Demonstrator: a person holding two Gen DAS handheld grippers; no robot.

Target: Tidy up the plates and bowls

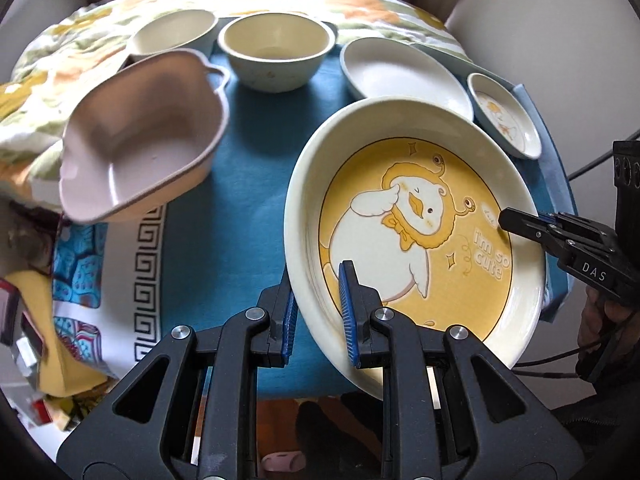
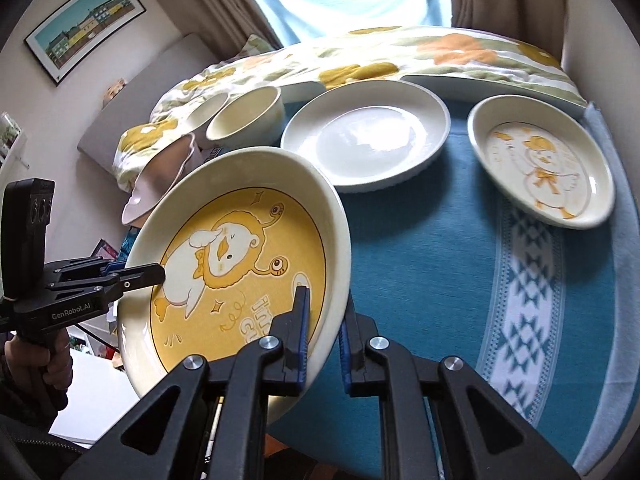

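Both grippers clamp the big yellow duck plate (image 1: 416, 240) by opposite rims and hold it tilted above the blue cloth (image 1: 240, 184). The left gripper (image 1: 318, 312) has its jaws closed tight on the plate's near-left rim, one blue pad inside the dish and one outside; the right gripper (image 2: 324, 332) grips the opposite rim the same way. Farther back on the cloth sit a plain white plate (image 2: 366, 136), a small duck plate (image 2: 540, 164) to the right, and two cream bowls (image 1: 278, 52) close together. A pink handled bowl (image 1: 144, 140) lies at the left, tilted against a floral quilt (image 1: 52, 80).
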